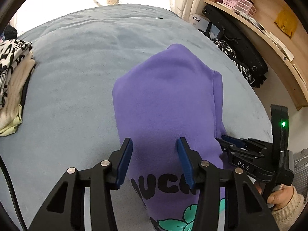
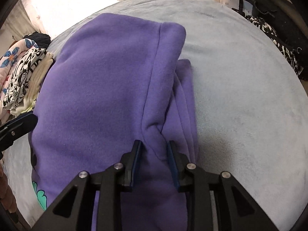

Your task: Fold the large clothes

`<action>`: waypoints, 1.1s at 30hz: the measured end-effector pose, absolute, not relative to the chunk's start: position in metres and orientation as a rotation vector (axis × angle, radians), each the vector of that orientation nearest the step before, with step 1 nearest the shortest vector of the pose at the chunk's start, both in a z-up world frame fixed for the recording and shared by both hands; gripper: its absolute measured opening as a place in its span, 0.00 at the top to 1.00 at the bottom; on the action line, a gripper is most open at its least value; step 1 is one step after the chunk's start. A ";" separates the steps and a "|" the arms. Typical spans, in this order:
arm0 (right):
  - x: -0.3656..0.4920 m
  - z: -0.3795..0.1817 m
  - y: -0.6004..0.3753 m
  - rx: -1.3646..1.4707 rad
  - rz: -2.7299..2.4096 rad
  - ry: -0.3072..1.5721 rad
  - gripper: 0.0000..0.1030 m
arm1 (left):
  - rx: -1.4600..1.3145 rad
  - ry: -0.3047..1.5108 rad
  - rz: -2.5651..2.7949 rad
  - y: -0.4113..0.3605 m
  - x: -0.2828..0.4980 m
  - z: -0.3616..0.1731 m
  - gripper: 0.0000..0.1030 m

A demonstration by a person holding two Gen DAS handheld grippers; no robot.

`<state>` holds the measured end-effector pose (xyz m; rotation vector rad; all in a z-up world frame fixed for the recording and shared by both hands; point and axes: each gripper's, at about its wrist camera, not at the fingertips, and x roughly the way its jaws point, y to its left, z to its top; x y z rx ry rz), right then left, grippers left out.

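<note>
A purple sweatshirt (image 1: pixel 165 100) with black letters and a teal print lies folded lengthwise on the blue-grey bed (image 1: pixel 80 53). My left gripper (image 1: pixel 155 151) stands over its near part with jaws apart. The cloth lies flat below the pads, and neither pad visibly presses it. My right gripper (image 2: pixel 154 150) is shut on a raised fold of the sweatshirt (image 2: pixel 100 88) at its right edge, where a pinched ridge runs into the jaws. In the left wrist view the right gripper (image 1: pixel 228 143) sits at the garment's right side, held by a hand (image 1: pixel 281 196) in a knitted sleeve.
A stack of folded clothes (image 1: pixel 13 73) lies at the bed's left edge, also visible as the stack (image 2: pixel 25 77) in the right wrist view. A wooden shelf (image 1: pixel 273 36) and a black case (image 1: pixel 242 46) stand to the right of the bed. Bare bed lies beyond the sweatshirt.
</note>
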<state>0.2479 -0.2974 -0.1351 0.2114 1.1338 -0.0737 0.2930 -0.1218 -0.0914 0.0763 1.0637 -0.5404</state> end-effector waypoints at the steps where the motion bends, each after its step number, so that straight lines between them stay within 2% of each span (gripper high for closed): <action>1: 0.247 -0.134 -0.298 0.211 -0.076 1.135 0.73 | 0.085 1.063 -0.536 -0.124 0.292 -0.091 0.54; 5: 0.244 -0.128 -0.298 0.215 -0.091 1.137 0.72 | 0.101 1.068 -0.507 -0.126 0.288 -0.085 0.51; 7: 0.245 -0.124 -0.297 0.216 -0.100 1.140 0.68 | 0.103 1.070 -0.497 -0.126 0.286 -0.082 0.44; 9: 0.242 -0.118 -0.298 0.216 -0.107 1.143 0.64 | 0.101 1.073 -0.486 -0.124 0.283 -0.077 0.41; 16: 0.222 -0.088 -0.304 0.249 -0.105 1.121 0.54 | 0.122 1.065 -0.466 -0.118 0.267 -0.056 0.40; 18: 0.217 -0.080 -0.301 0.253 -0.102 1.113 0.38 | 0.134 1.057 -0.455 -0.116 0.259 -0.048 0.40; 19: 0.214 -0.075 -0.299 0.251 -0.101 1.105 0.35 | 0.132 1.050 -0.455 -0.114 0.256 -0.044 0.40; 25: 0.192 -0.042 -0.291 0.223 -0.102 1.065 0.28 | 0.134 1.003 -0.429 -0.100 0.236 -0.023 0.40; 26: 0.191 -0.039 -0.291 0.221 -0.101 1.062 0.25 | 0.136 0.998 -0.423 -0.097 0.233 -0.020 0.39; 28: 0.185 -0.029 -0.290 0.223 -0.085 1.051 0.19 | 0.132 1.002 -0.430 -0.092 0.227 -0.015 0.29; 29: 0.181 -0.024 -0.291 0.227 -0.071 1.041 0.15 | 0.133 1.009 -0.436 -0.090 0.225 -0.014 0.27; 33: 0.168 -0.008 -0.289 0.227 -0.022 1.005 0.02 | 0.114 1.053 -0.463 -0.079 0.219 -0.013 0.27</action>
